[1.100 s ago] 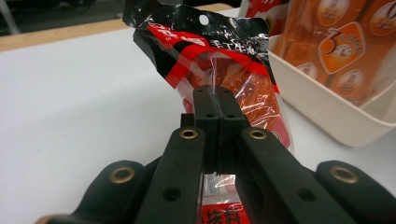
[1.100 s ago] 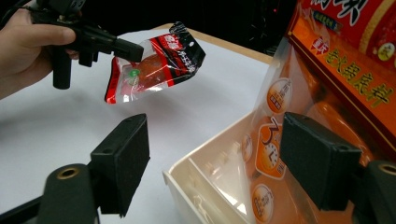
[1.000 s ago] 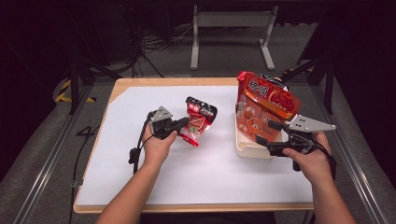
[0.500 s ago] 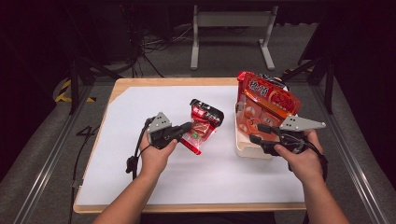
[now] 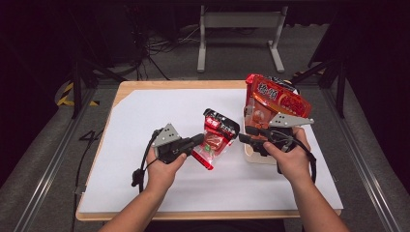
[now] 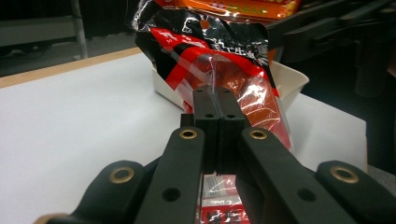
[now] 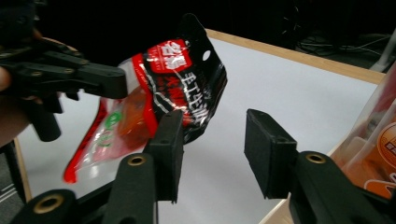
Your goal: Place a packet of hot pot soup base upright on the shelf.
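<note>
Red-and-black snack pouch, glossy, clear window, held off white table at centre.
Left gripper clamped on pouch's edge; right gripper part open, jaws just closing, nothing between. Open table left and near; white bin just right. Left gripper view shows pinch.

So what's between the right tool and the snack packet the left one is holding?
Nothing: in the right gripper view, bare white table shows between the right tool and the packet. The high view shows the same gap.

Left gripper jaws clamped, right gripper jaws closing
</note>
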`<action>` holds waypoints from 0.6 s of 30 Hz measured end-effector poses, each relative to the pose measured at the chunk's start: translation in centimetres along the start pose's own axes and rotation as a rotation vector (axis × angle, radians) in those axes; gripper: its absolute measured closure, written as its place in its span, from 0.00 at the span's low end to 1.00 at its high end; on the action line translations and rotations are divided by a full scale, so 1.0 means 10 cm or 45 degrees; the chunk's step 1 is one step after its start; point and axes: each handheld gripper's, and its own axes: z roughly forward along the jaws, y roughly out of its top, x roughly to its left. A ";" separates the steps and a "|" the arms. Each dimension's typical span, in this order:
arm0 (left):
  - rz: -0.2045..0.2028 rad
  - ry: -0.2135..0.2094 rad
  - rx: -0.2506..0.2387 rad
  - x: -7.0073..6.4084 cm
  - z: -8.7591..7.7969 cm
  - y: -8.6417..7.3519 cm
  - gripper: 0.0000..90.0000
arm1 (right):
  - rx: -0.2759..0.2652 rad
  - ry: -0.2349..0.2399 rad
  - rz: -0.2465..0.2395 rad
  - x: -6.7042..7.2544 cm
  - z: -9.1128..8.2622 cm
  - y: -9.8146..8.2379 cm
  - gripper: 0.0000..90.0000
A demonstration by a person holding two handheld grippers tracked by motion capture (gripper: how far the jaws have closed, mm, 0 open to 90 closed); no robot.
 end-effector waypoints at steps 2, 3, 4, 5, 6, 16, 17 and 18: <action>0.010 0.000 -0.001 -0.02 -0.01 -0.01 1.00 | 0.012 0.021 0.013 0.03 0.04 0.00 0.67; 0.019 0.000 0.002 -0.03 -0.02 -0.01 1.00 | 0.012 0.035 0.021 0.04 0.05 0.00 0.67; 0.018 -0.003 0.003 -0.04 -0.03 -0.02 1.00 | 0.012 0.035 0.021 0.04 0.05 0.00 0.67; 0.015 -0.008 0.005 -0.04 -0.04 -0.03 1.00 | 0.006 0.059 0.038 0.06 0.07 0.01 0.67; 0.016 -0.009 0.004 -0.04 -0.04 -0.03 1.00 | 0.004 0.070 0.043 0.07 0.07 0.01 0.67; 0.064 -0.039 -0.016 -0.13 -0.07 -0.05 0.99 | 0.033 0.188 0.114 0.07 0.13 -0.02 0.68; 0.069 -0.038 -0.013 -0.13 -0.07 -0.06 1.00 | 0.038 0.200 0.121 0.07 0.14 -0.02 0.69; 0.068 -0.038 -0.017 -0.13 -0.07 -0.07 1.00 | 0.048 0.209 0.122 0.06 0.14 -0.02 0.73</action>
